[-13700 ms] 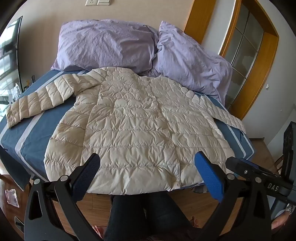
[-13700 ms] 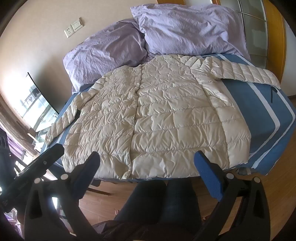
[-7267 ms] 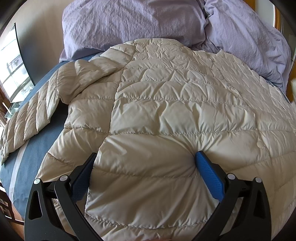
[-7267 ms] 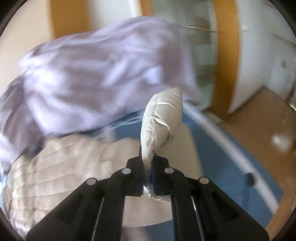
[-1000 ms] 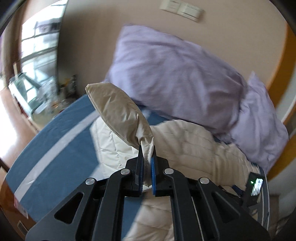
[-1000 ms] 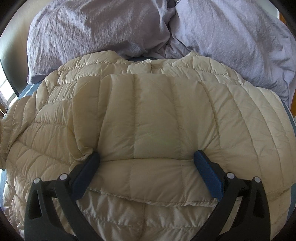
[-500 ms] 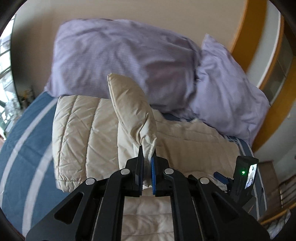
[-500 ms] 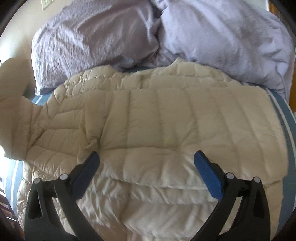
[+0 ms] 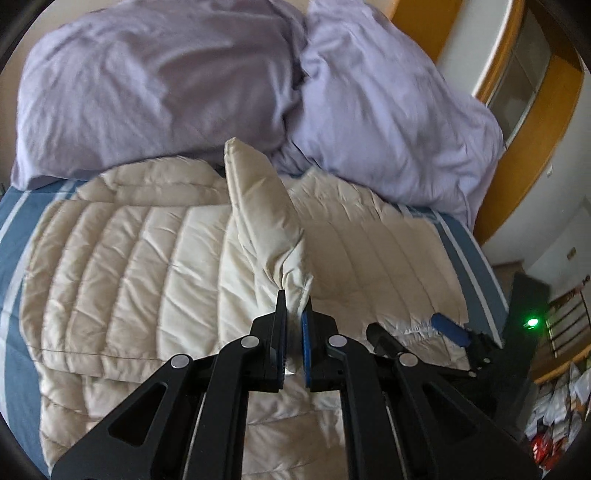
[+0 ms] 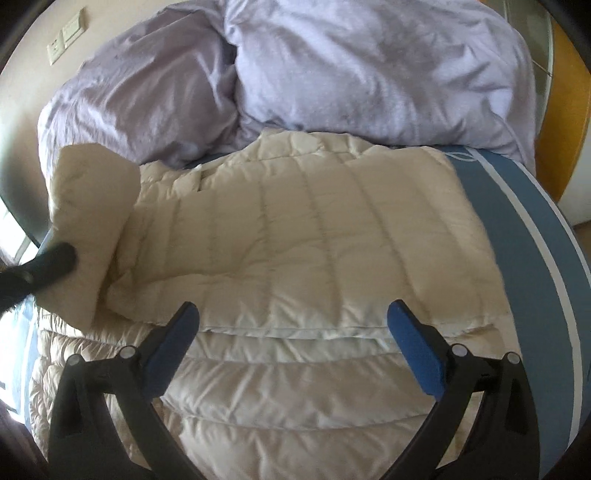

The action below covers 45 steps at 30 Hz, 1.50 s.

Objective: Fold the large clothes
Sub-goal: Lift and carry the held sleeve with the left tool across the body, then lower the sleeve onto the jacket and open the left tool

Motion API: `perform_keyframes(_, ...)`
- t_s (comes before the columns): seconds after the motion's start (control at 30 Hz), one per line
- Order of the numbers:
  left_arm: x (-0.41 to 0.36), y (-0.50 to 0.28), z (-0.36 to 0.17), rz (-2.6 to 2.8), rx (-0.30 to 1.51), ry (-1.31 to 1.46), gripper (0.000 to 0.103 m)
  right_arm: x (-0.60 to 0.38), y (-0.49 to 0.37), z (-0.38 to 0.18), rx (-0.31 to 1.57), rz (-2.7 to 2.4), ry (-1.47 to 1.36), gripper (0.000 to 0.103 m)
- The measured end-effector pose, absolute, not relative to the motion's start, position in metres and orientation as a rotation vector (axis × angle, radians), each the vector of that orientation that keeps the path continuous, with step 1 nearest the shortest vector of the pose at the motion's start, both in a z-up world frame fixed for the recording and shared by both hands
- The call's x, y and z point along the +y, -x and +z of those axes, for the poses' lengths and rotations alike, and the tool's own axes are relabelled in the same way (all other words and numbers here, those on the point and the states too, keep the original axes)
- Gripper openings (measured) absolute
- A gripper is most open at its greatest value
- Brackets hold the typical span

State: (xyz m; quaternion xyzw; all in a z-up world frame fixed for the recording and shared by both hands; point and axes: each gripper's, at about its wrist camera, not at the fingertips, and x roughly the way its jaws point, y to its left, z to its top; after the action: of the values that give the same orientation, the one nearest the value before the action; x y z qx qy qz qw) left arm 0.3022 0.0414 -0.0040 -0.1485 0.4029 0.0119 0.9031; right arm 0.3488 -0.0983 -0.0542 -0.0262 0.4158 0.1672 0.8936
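While pointing down at the bed, left wrist view: left tongs (image 9: 294, 308) clamped on the cuff end of a cream sleeve (image 9: 260, 206), sleeve rising from the pads toward the far pillows.
Jacket: cream quilted jacket (image 9: 122, 266) flat on the bed, spread left to right, one sleeve already laid across its right half.
Bed: blue cover with pale stripes (image 9: 14, 218), two lilac pillows (image 9: 155, 85) at the far end, touching the jacket collar.
Right edge: right tongs (image 9: 448, 326) partly seen, blue pad over the jacket's right edge.
Right wrist view: right tongs (image 10: 291, 314) wide apart, gripping nothing, over the near half of the jacket (image 10: 295, 236).
Sleeve: lifted sleeve (image 10: 92, 206) at far left, dark left tongs (image 10: 44, 267) against it.
Far wall: socket plates (image 10: 66, 35).
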Motion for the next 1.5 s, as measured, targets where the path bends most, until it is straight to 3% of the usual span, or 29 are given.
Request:
perform_keyframes(0.43,0.013,-0.340,-0.030,-0.011,0.914,0.340,0.007,-0.130,-0.353,-0.064,0.844,0.253,0.070,0.101)
perform_keyframes(0.53,0.011,-0.339,-0.028,-0.018,0.911,0.332,0.024,-0.132,-0.351,-0.062,0.839,0.249,0.070,0.101)
perform_keyframes(0.6,0.011,-0.334,-0.025,-0.015,0.896,0.322,0.047,-0.133,-0.348,-0.061,0.835,0.248,0.070,0.101)
perform_keyframes(0.63,0.013,-0.331,-0.022,-0.012,0.884,0.316,0.050,-0.134,-0.347,-0.060,0.834,0.248,0.069,0.101)
perform_keyframes(1.0,0.065,-0.298,-0.010,0.153,0.838,0.202,0.051,-0.110,-0.325,-0.041,0.777,0.348,0.076,0.101)
perform_keyframes(1.1,0.086,-0.290,-0.017,0.219,0.847,0.178,0.051,-0.094,-0.318,-0.035,0.757,0.406,0.072,0.093)
perform_keyframes(1.5,0.148,-0.269,-0.038,0.419,0.881,0.098,0.052,-0.020,-0.317,-0.037,0.773,0.543,0.083,0.034)
